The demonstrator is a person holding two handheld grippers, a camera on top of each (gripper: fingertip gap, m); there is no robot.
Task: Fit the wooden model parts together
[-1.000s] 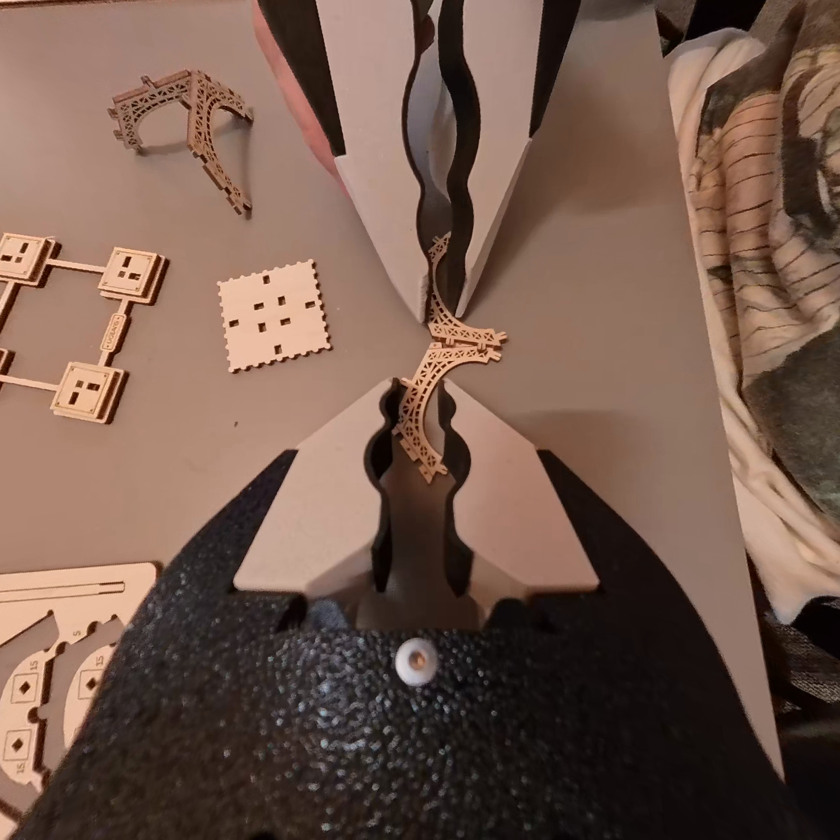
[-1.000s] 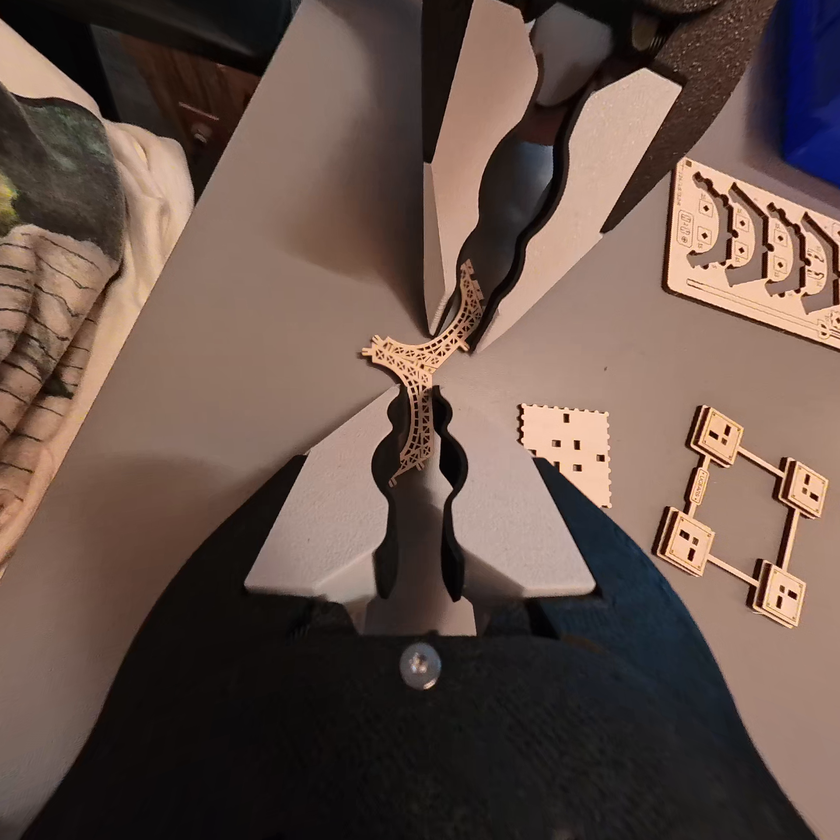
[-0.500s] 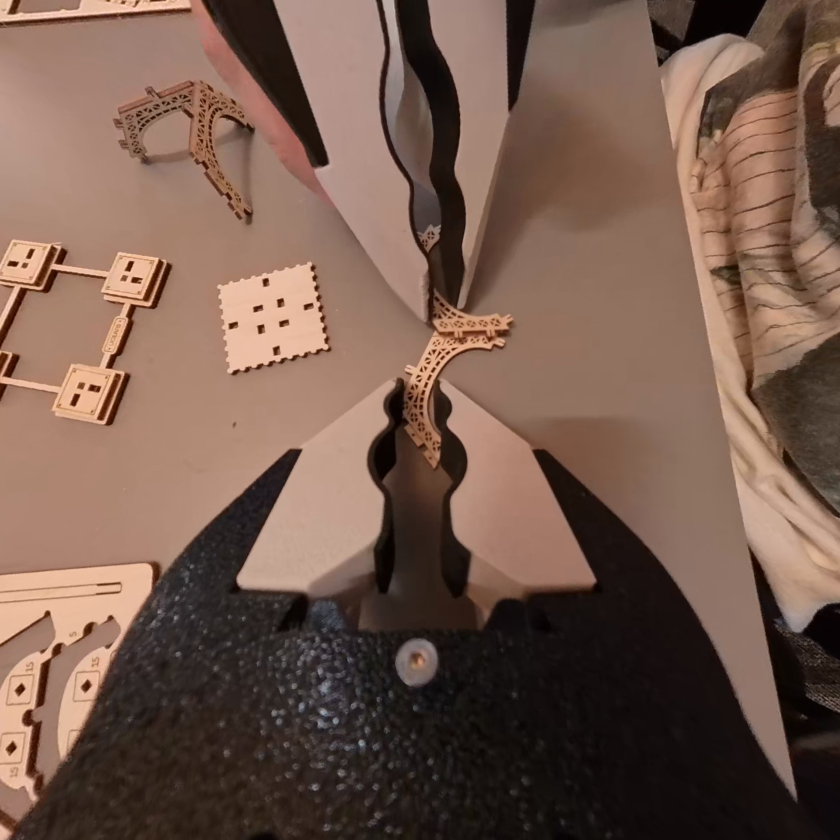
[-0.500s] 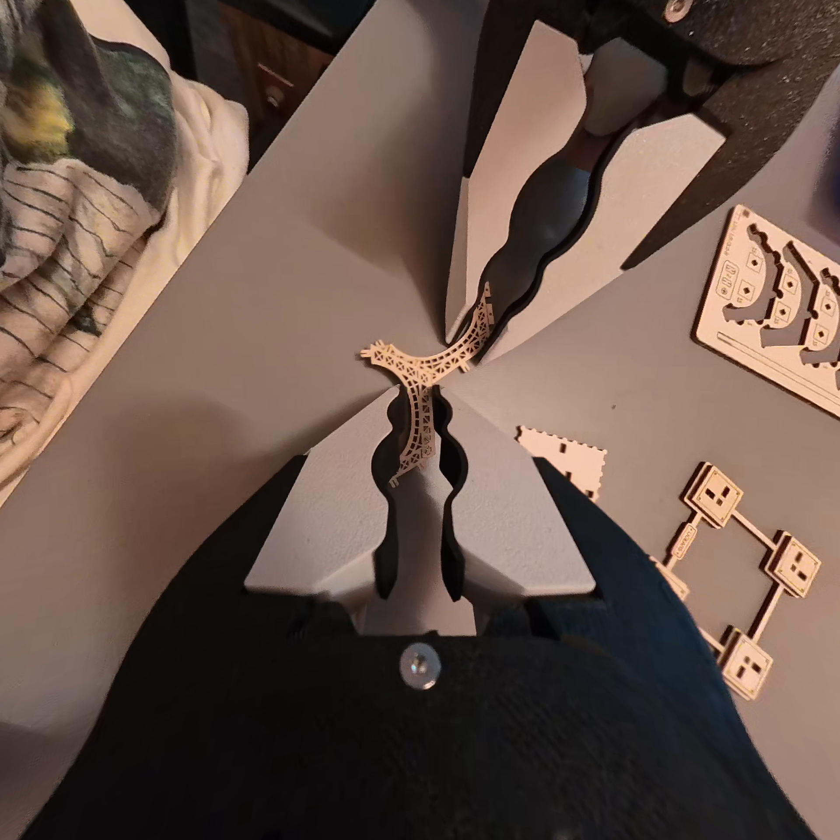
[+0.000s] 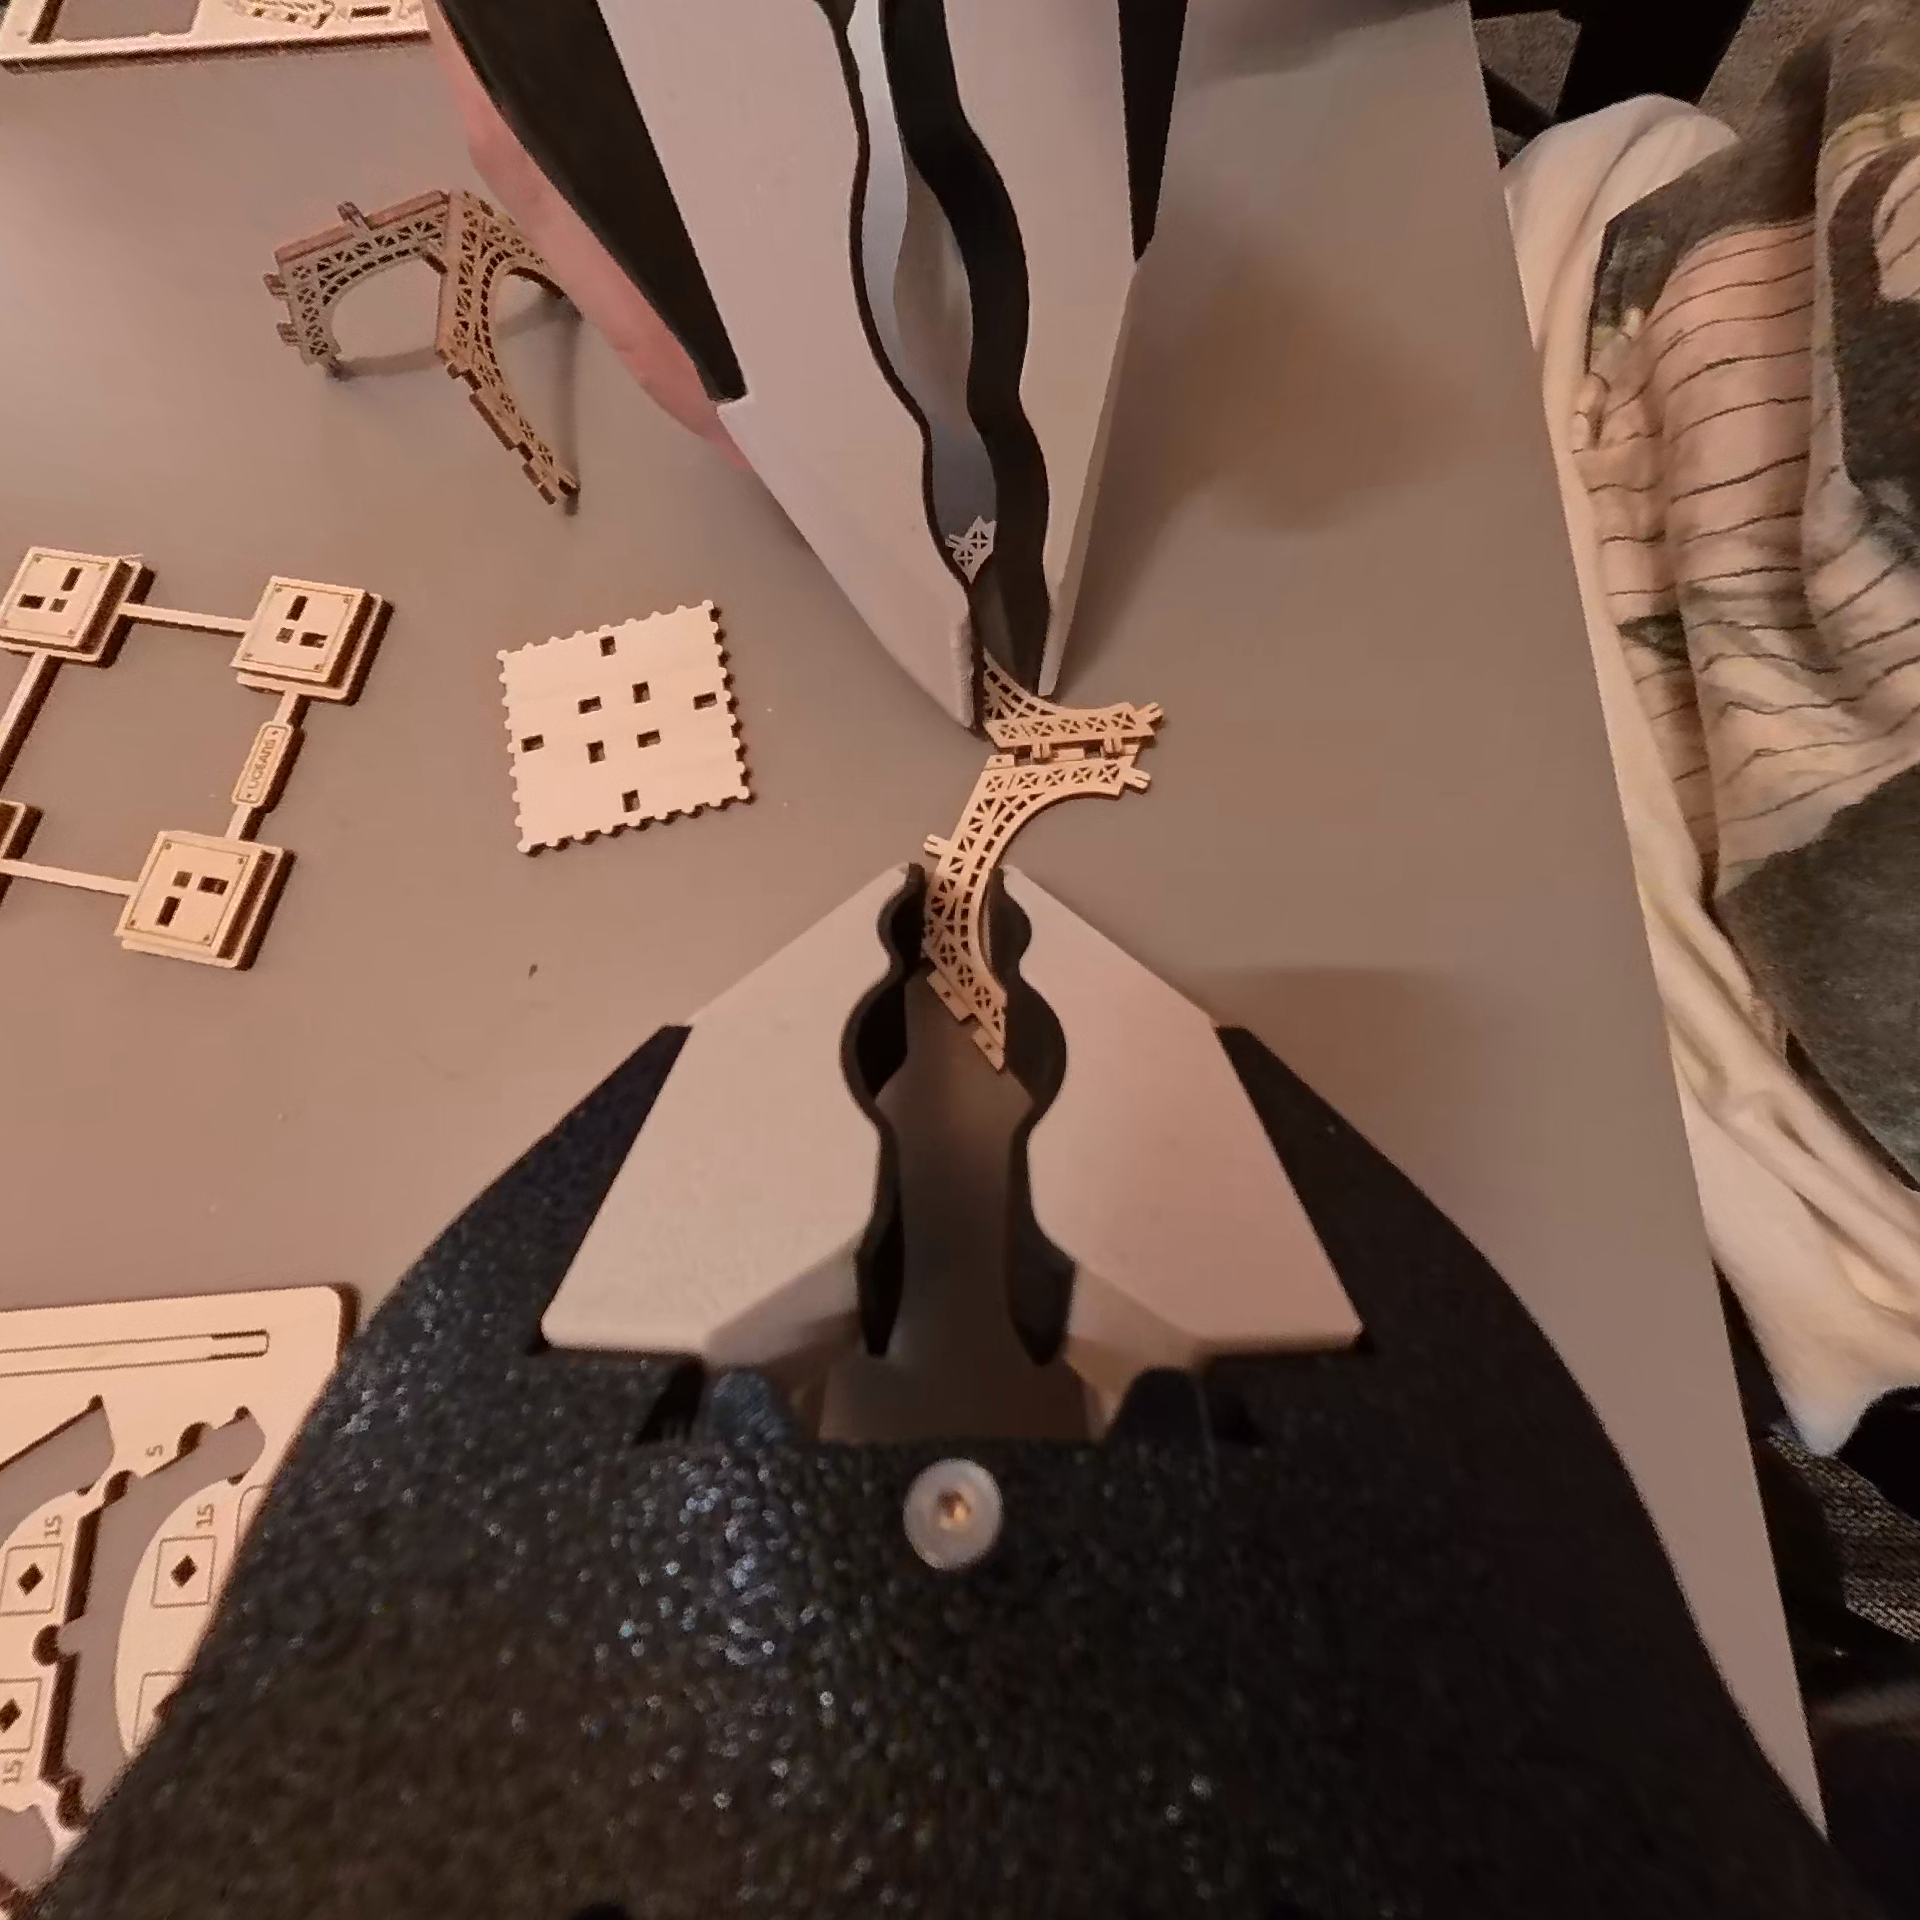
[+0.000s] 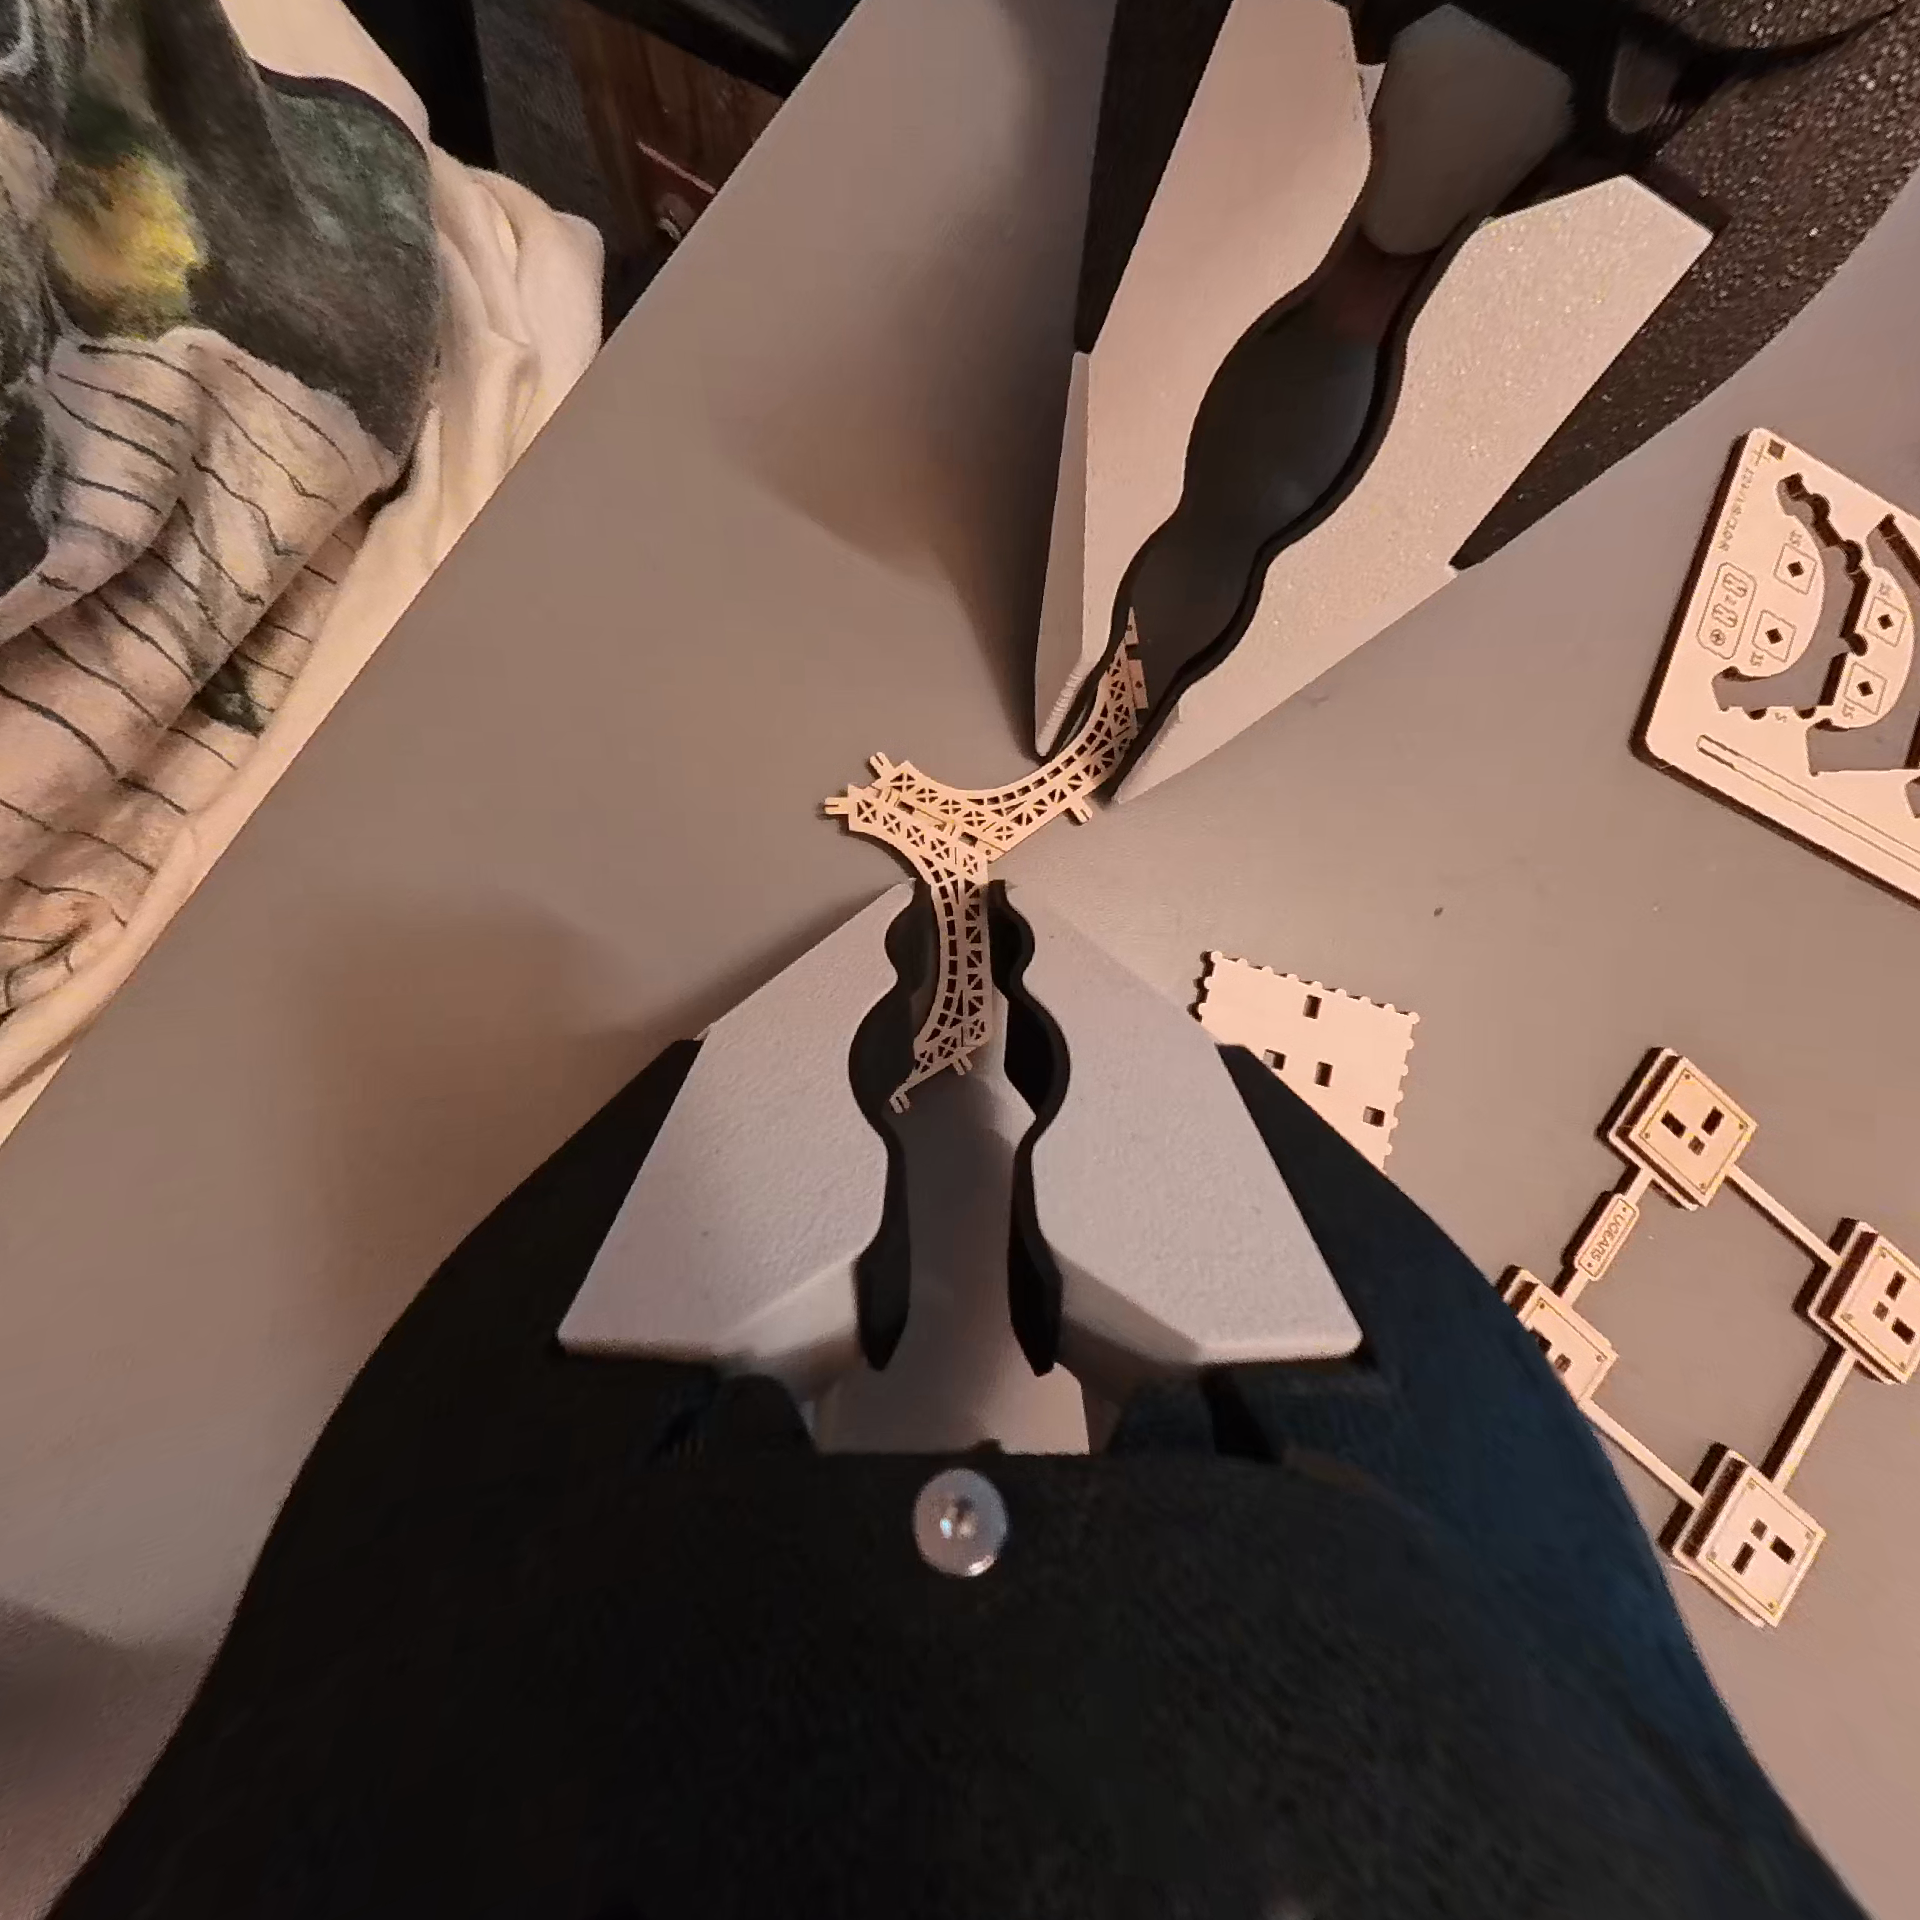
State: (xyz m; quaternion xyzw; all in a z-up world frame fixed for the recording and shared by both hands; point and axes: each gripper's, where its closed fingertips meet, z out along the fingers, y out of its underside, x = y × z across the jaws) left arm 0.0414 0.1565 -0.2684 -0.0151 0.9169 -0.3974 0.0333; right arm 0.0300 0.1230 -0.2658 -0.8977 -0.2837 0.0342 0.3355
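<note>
Grippers meet tip to tip above the grey table [image 5: 1299, 436], each clamped on one curved lattice leg. The left gripper [image 5: 961, 883] pinches the lower leg [image 5: 982, 862] near its foot, with the leg's flat top reaching out past the tips. The right gripper [image 6: 951, 888] grips the other leg [image 6: 961, 966] the same way.

Half a second ago the two tops were pressed together and overlapping; in the left wrist view they now lie parallel with a thin gap between them, while the right wrist view still shows them crossing. I judge the tabs did not seat and the pieces have been backed off a little for another try, so the joint is not yet made. The right gripper has also swung slightly in that time.

Left of the joint lies a square plate [image 5: 623, 732] with slots. Farther left of the joint is a four-pad base frame [image 5: 197, 769], and beyond the plate stands a finished arch [image 5: 416, 281] of two joined legs. A punched sheet [image 5: 135, 1455] lies nearer the left gripper's body. Rumpled cloth [image 5: 1714, 623] lies off the table's edge, right of the joint.
</note>
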